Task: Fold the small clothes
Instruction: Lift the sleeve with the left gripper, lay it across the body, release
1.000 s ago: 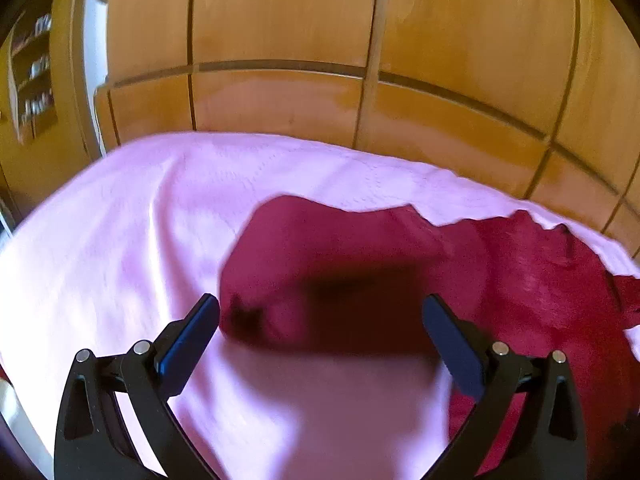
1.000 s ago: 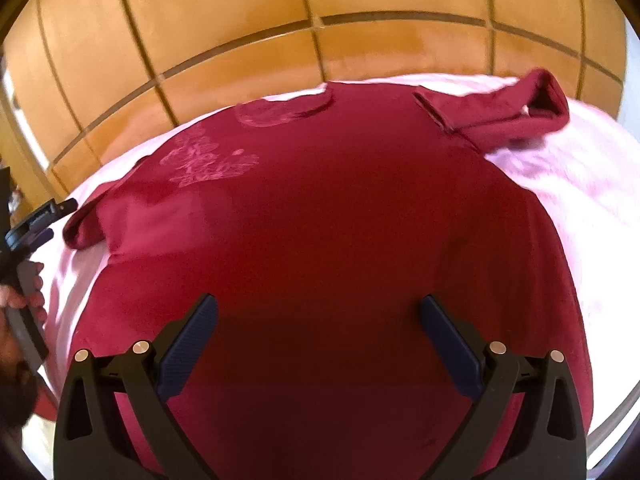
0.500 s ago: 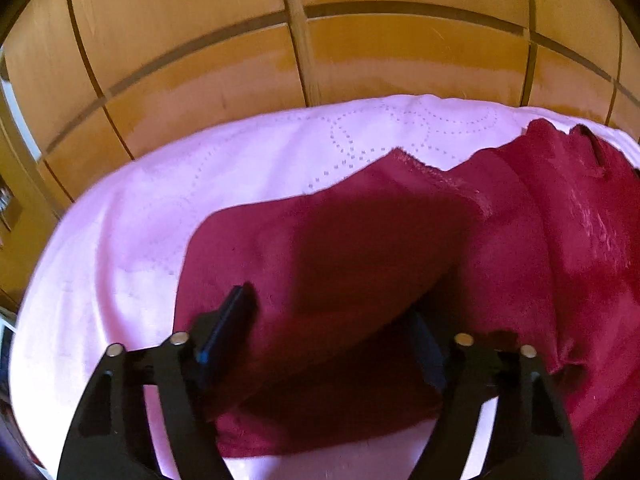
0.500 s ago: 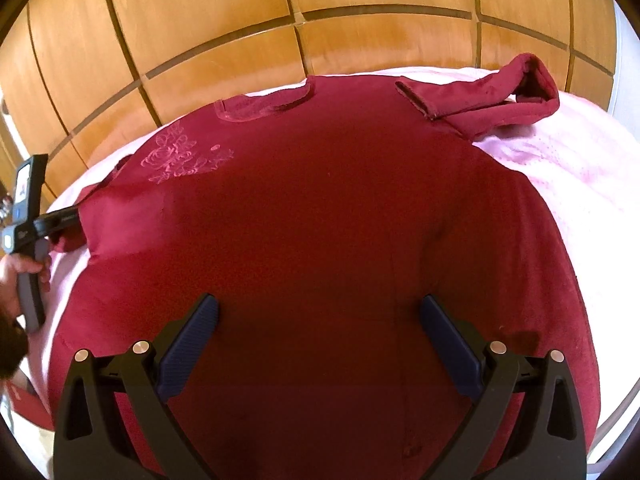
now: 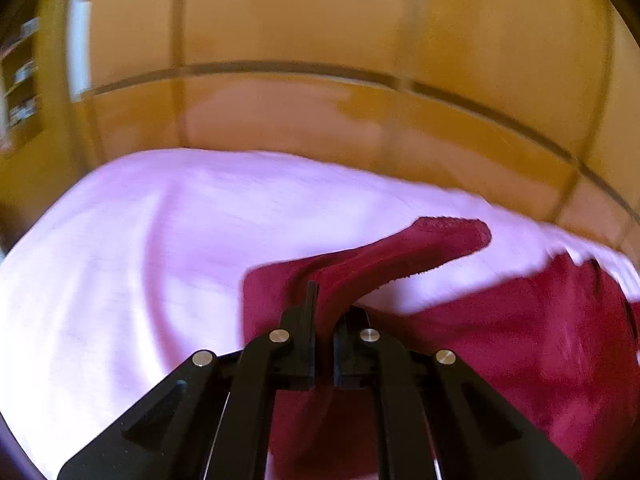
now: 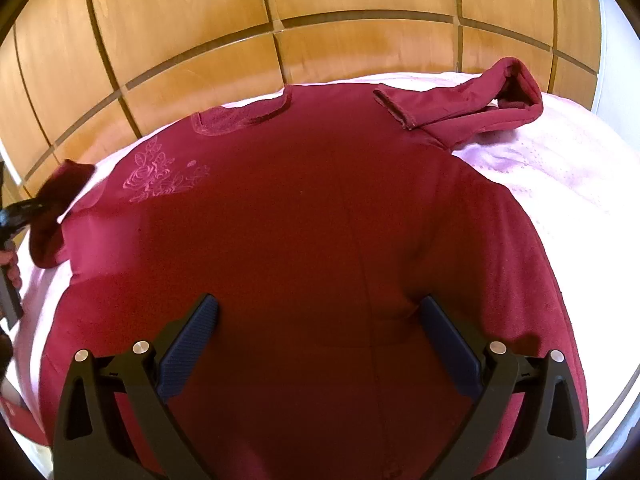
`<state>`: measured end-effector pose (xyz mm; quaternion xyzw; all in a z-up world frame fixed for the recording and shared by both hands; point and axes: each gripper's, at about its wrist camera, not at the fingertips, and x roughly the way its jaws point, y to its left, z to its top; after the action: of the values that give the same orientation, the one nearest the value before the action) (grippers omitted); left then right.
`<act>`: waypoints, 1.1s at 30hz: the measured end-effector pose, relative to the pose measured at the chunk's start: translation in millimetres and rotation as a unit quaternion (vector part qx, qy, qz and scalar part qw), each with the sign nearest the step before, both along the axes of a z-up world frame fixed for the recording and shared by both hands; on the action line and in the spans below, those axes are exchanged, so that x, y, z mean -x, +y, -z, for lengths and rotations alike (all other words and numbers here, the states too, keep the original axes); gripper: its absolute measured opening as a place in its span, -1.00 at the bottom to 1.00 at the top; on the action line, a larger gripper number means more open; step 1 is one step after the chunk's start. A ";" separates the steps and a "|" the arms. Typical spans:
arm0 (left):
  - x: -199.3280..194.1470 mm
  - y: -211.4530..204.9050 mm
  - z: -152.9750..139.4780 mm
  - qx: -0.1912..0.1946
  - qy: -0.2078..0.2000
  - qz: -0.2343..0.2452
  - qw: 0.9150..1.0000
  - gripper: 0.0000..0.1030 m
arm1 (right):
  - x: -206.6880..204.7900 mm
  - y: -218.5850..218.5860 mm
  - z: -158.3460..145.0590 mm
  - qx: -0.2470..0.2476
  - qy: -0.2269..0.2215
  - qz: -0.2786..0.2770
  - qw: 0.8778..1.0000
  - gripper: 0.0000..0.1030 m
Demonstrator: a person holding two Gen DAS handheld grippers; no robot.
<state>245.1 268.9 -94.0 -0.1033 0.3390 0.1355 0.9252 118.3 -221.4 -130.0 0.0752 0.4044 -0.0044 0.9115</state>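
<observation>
Nearest in the right wrist view, the right gripper [image 6: 316,320] hangs over the lower body of the dark red shirt [image 6: 320,240] with its blue-padded fingers [image 6: 192,344] spread wide and nothing between them; whether the pads touch the cloth cannot be told. The shirt lies flat, front up, on a pale pink bedsheet [image 6: 560,168], hem toward the camera and neckline [image 6: 240,118] at the far side.

In the left wrist view (blurred throughout), the left gripper [image 5: 326,312] is clenched on the shirt's left sleeve [image 5: 400,256]. Its jaws have just been closing, and red cloth is pinched between them. The sleeve rises out of the grip and stands off the sheet, its cuff end pointing up and to the right. The shirt's body [image 5: 520,340] lies to the right of it.

Further out in the right wrist view, a pink rose embroidery [image 6: 160,178] sits on the chest near the left shoulder. At the left edge the other gripper [image 6: 20,212] shows small, a hand [image 6: 12,264] on its handle, with the raised sleeve [image 6: 60,200] in its tip.

On the far right, the right sleeve [image 6: 472,100] lies folded back on itself, its open cuff facing the camera, partly on the shirt and partly on the sheet.

Behind the bed stands a wall of wooden panels [image 6: 360,8] with dark grooves.
</observation>
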 end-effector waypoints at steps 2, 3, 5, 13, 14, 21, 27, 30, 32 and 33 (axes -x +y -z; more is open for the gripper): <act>7.4 18.2 -5.1 0.002 -0.014 -0.028 1.000 -0.92 | 0.7 -0.2 0.8 -0.001 0.000 0.001 1.000 0.94; 14.3 32.2 -8.4 0.006 -0.023 -0.050 0.998 -0.92 | 1.0 0.1 1.1 0.000 0.000 0.000 1.000 0.94; 23.7 50.8 -11.4 0.017 -0.033 -0.078 0.996 -0.92 | 1.1 1.1 1.6 0.003 0.000 0.000 1.000 0.94; 53.8 89.9 -5.5 0.056 -0.054 -0.109 0.991 -0.92 | 0.4 2.3 2.2 0.009 0.000 0.001 1.000 0.94; 57.5 91.1 -3.3 0.066 -0.056 -0.112 0.990 -0.92 | 0.6 2.1 2.0 0.008 0.000 0.001 1.000 0.94; 69.6 102.6 34.6 0.217 -0.079 -0.130 0.964 -0.92 | -3.6 0.6 -0.2 0.001 0.010 0.003 1.000 0.94; 51.7 38.5 -7.9 0.237 -0.166 -0.024 0.957 -0.91 | -5.7 -7.0 -4.9 -0.037 0.012 0.016 0.999 0.94; 35.3 -12.3 -29.6 0.226 -0.183 0.050 0.956 -0.91 | -4.8 -6.0 -4.8 -0.036 0.012 0.014 0.999 0.94; 25.7 -42.5 -37.2 0.224 -0.183 0.089 0.953 -0.90 | -4.0 -5.9 -4.5 -0.035 0.012 0.013 0.999 0.94; 17.5 -65.3 -39.7 0.226 -0.177 0.115 0.951 -0.90 | -3.9 -6.5 -4.4 -0.037 0.011 0.013 0.999 0.94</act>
<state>227.6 203.6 -54.3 -0.2922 0.2012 -0.0722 0.9322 122.3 -227.9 -125.6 0.1138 0.4137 -0.0021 0.9033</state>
